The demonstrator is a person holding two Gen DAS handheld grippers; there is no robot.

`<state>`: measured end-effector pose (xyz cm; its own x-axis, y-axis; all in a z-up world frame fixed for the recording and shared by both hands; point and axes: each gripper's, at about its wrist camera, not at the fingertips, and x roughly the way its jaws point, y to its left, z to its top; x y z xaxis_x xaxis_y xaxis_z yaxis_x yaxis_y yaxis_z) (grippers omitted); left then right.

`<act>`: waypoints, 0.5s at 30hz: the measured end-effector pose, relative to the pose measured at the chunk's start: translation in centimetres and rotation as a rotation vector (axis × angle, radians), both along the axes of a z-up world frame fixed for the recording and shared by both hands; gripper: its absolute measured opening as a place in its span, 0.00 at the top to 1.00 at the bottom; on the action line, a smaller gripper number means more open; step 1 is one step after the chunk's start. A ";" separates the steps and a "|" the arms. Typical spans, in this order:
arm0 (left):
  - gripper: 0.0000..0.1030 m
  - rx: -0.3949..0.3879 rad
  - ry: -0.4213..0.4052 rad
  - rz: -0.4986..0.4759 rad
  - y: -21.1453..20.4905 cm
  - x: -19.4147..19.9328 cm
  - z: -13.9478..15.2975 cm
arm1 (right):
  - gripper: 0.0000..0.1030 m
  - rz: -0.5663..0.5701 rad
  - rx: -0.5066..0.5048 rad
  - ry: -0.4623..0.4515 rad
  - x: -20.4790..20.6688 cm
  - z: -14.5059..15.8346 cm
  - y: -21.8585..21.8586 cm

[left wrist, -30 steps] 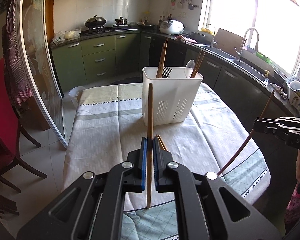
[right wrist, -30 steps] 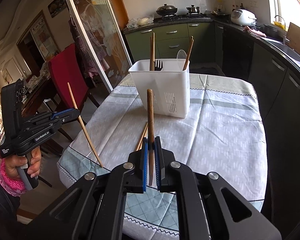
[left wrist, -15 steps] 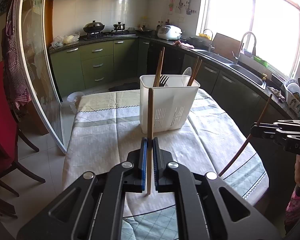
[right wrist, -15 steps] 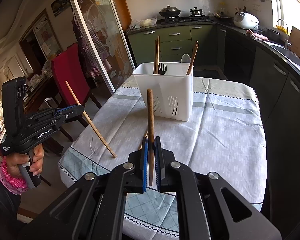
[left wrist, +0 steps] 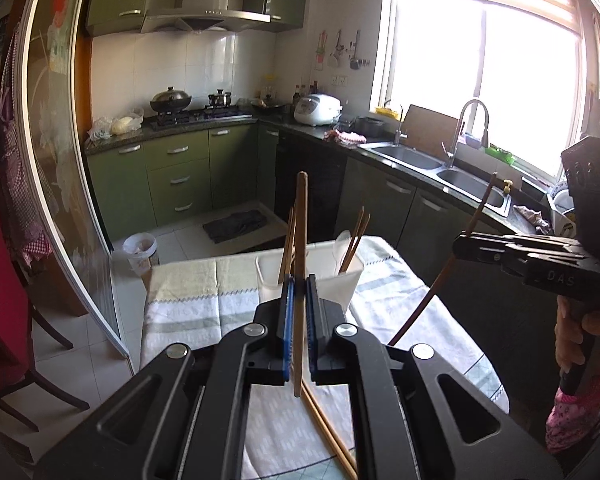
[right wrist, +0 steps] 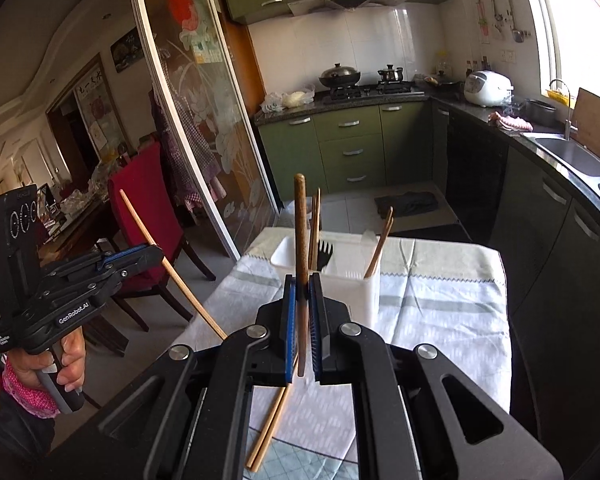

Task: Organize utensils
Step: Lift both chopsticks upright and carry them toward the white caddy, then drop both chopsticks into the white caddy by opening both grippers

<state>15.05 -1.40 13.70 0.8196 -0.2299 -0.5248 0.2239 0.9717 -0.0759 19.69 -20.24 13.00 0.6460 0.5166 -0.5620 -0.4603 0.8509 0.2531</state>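
Observation:
My left gripper [left wrist: 299,280] is shut on a light wooden chopstick [left wrist: 301,220] that stands upright between its pads. It also shows at the left of the right wrist view, as the left gripper [right wrist: 152,254] with its chopstick [right wrist: 172,272] slanting down. My right gripper [right wrist: 303,280] is shut on a darker brown chopstick [right wrist: 300,220], also upright. A white utensil holder [right wrist: 360,288] stands on the table beyond both grippers, holding chopsticks, a black fork [right wrist: 325,254] and a white spoon [right wrist: 368,236]. Two more chopsticks [right wrist: 268,428] lie on the cloth under the grippers.
The table [left wrist: 188,312] has a pale patterned cloth. A red chair [right wrist: 148,208] and a sliding glass door [right wrist: 188,120] stand to its left. Green cabinets, a hob and a sink [left wrist: 420,158] line the far and right walls. A person's hand [right wrist: 66,356] grips the left handle.
Both grippers have risen with their chopsticks, whose lower ends have lifted off the cloth. The holder now sits lower in both views, partly behind the fingers.

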 end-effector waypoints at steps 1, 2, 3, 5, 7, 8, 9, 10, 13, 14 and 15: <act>0.94 -0.007 -0.020 -0.001 -0.1 0.4 1.1 | 0.93 -0.009 0.006 -0.017 0.6 0.9 0.1; 0.94 -0.010 -0.039 -0.005 -0.3 0.9 2.1 | 0.93 -0.017 0.014 -0.036 1.2 1.7 0.1; 0.94 -0.012 -0.060 -0.005 -0.6 1.4 3.1 | 0.93 -0.026 0.021 -0.050 1.9 2.5 0.1; 0.94 -0.020 -0.103 -0.001 -0.9 2.3 4.9 | 0.93 -0.044 0.036 -0.078 3.2 3.9 0.2; 0.94 -0.017 -0.141 0.003 -1.5 3.5 6.1 | 0.93 -0.076 0.038 -0.106 4.7 4.8 0.4; 0.94 -0.016 -0.153 0.002 -1.8 4.1 6.4 | 0.93 -0.093 0.041 -0.118 5.6 5.1 0.4; 0.94 -0.011 -0.164 0.000 -2.1 4.8 6.6 | 0.93 -0.103 0.043 -0.123 6.4 5.2 0.6; 0.94 -0.005 -0.171 0.001 -2.4 5.5 6.6 | 0.93 -0.113 0.037 -0.121 7.2 5.1 0.7; 0.94 0.015 -0.179 0.008 -3.2 7.8 5.6 | 0.93 -0.130 0.020 -0.098 9.6 3.8 1.4; 0.94 0.017 -0.173 0.009 -3.4 8.5 4.9 | 0.93 -0.133 0.013 -0.085 10.3 3.1 1.6; 0.94 0.021 -0.162 0.010 -3.6 9.1 4.2 | 0.93 -0.131 0.006 -0.068 10.9 2.4 1.9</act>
<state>24.19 -5.02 17.89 0.8961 -0.2115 -0.3902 0.2219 0.9749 -0.0189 30.61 -18.37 15.37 0.7446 0.4284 -0.5119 -0.3613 0.9035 0.2306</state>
